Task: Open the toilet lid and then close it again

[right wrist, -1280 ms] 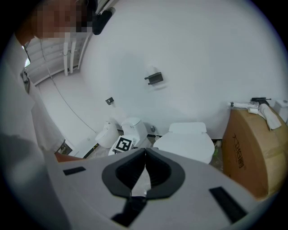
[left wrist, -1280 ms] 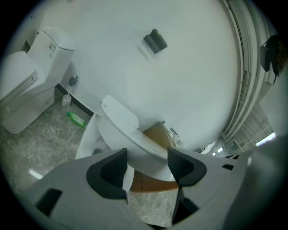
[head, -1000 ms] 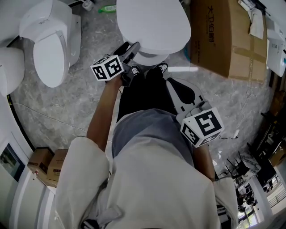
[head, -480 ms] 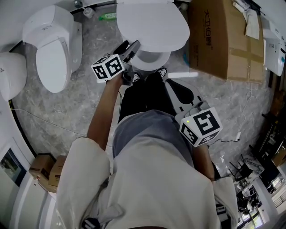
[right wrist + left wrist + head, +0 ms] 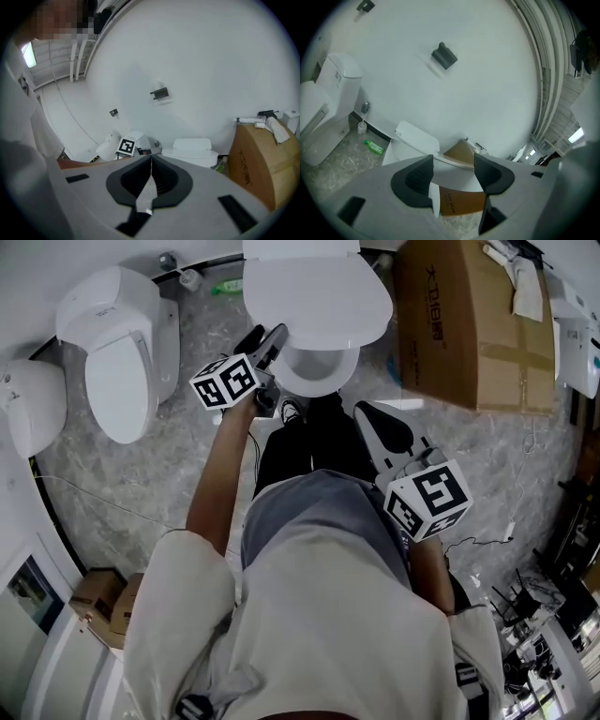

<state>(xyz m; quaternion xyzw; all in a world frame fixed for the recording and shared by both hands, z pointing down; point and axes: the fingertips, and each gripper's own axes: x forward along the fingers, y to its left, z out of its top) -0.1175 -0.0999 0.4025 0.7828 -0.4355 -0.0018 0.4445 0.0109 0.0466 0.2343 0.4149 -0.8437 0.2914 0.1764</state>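
One step in hand, seemingly the opening: the lid (image 5: 319, 287) is standing part-raised over the bowl (image 5: 317, 371).
The left gripper (image 5: 268, 337), jaws spread, is straddling its edge; the right gripper (image 5: 370, 418) is hanging pressed together, empty. Next, probably: tipping it fully back.

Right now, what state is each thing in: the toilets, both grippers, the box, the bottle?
Middle toilet lid: raised, bowl opening showing below it.
Left gripper: fingers apart, the lid's edge running between them.
Right gripper: fingers shut, nothing held.
Neighbouring toilet: lid down.
Cardboard box: closed and taped.
Green bottle: lying on its side on the floor.
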